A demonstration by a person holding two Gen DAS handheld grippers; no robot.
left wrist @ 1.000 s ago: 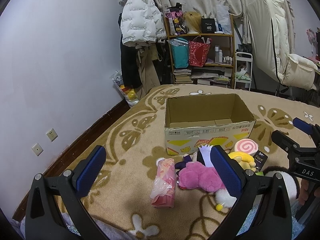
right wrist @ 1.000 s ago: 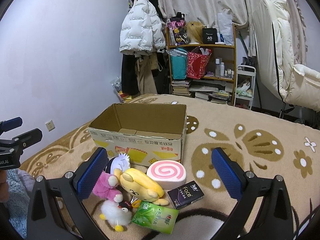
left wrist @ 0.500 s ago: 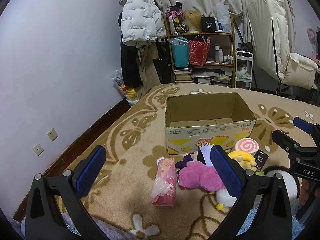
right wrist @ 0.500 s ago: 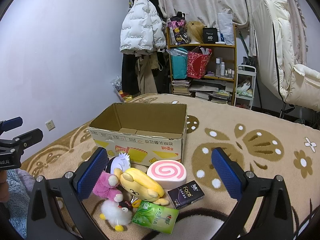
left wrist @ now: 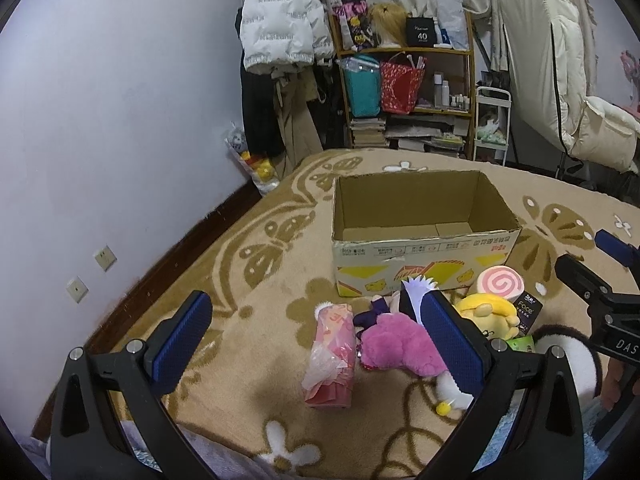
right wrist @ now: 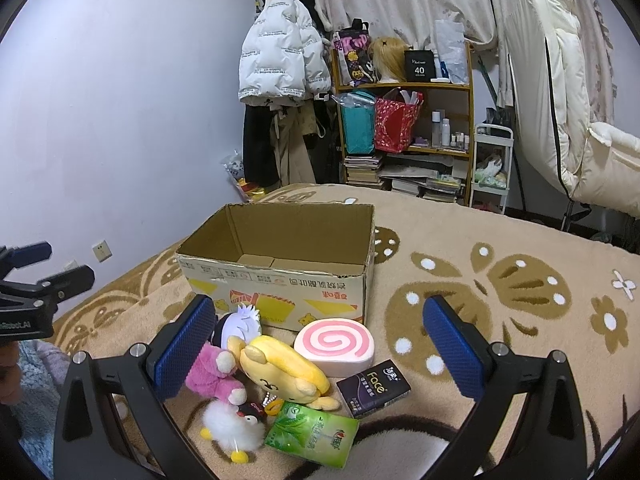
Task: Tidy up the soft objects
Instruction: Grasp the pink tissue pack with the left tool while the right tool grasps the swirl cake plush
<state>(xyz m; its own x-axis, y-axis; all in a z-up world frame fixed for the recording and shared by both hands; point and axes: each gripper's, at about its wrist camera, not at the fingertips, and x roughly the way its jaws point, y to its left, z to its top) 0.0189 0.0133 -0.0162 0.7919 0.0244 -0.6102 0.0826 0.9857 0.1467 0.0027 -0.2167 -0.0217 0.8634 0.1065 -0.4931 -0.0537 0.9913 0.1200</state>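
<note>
With the left gripper (left wrist: pixel 316 344) and right gripper (right wrist: pixel 320 344) both spread and unloaded, the cardboard box (right wrist: pixel 280 276) is empty and every plush toy (right wrist: pixel 280 368) remains outside.

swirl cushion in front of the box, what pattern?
Pink spiral on a pale pink face; the swirl cushion shows best in the right wrist view.

Both wrist cameras look forward, low over the blanket, sharing the cardboard box (left wrist: pixel 424 236) (side-by-side viewpoints).
</note>
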